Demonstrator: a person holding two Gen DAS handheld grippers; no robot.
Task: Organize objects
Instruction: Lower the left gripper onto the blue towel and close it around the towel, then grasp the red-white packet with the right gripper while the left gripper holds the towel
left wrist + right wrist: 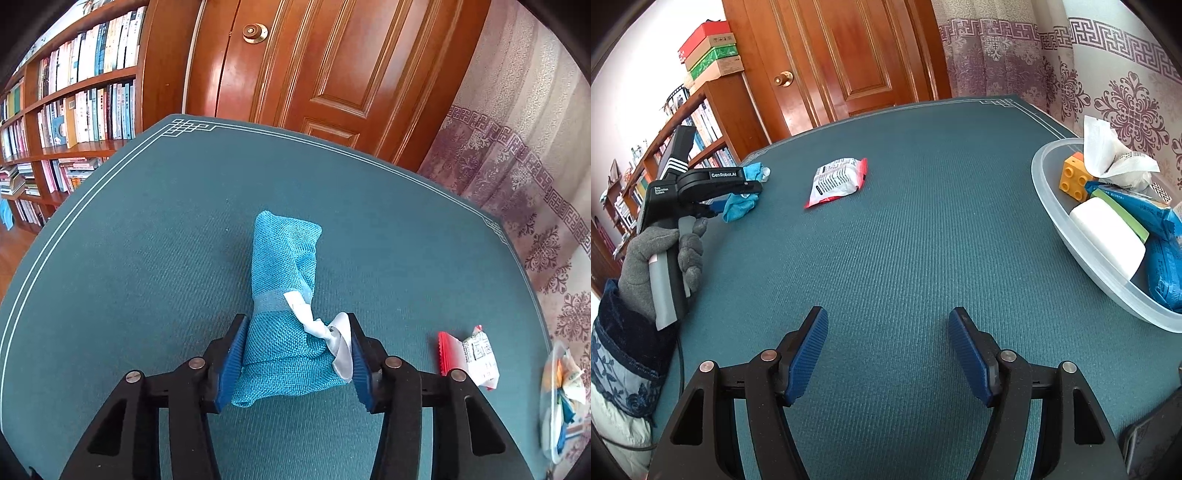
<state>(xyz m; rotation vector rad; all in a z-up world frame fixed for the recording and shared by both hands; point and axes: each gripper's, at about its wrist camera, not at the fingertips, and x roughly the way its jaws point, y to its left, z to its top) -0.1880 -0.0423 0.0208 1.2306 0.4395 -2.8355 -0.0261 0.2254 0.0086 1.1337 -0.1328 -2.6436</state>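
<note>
Our left tongs grip a blue cloth pouch on the green tabletop

Their pads press its sides near the white ribbon. Our right tongs stand open and empty. A red-edged snack packet lies mid-table; a clear bowl of items sits at the right edge

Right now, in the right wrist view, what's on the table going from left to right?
Left gripper closed on the blue cloth pouch → red-and-white snack packet → clear plastic bowl holding the yellow toy brick and other items.
</note>
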